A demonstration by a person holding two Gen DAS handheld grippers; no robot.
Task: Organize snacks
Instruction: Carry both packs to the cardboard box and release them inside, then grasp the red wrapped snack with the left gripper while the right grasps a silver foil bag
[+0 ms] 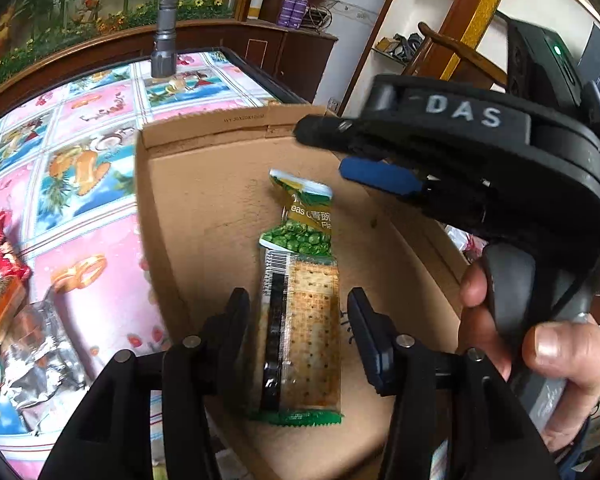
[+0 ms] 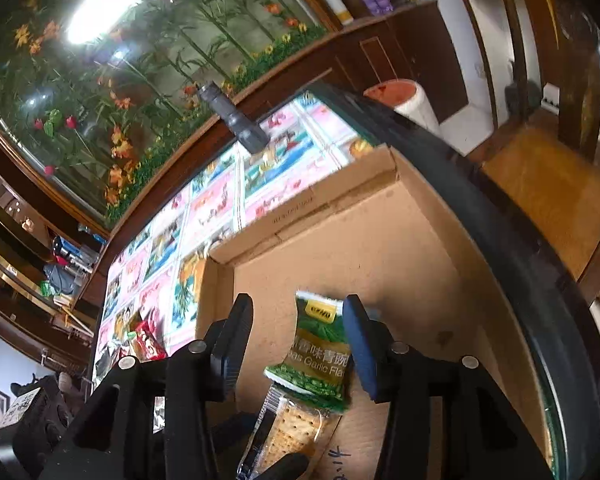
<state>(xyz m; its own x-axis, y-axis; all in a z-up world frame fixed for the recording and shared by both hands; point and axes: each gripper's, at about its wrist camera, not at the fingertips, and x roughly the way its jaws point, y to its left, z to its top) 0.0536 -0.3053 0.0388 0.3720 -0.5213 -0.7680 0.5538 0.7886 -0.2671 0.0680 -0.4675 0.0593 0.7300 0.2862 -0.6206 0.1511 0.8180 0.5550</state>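
Snacks going into the box [image 1: 188,200], at the release step; cracker pack [image 1: 300,332] and pea pack [image 1: 306,216] lie on its floor; left gripper [image 1: 298,328] part-open astride crackers, pads clear; right gripper [image 2: 298,344] part-open astride peas, apparently released; next: lift clear, fetch loose snacks [image 1: 4,280] from the table [image 1: 100,208].

Between the left fingers [image 1: 244,320]: one cracker pack [image 1: 304,332]. Beyond them: one pea pack [image 1: 306,216], one box [image 1: 204,200], one flashlight [image 1: 165,36], two purple cans [image 1: 294,10].
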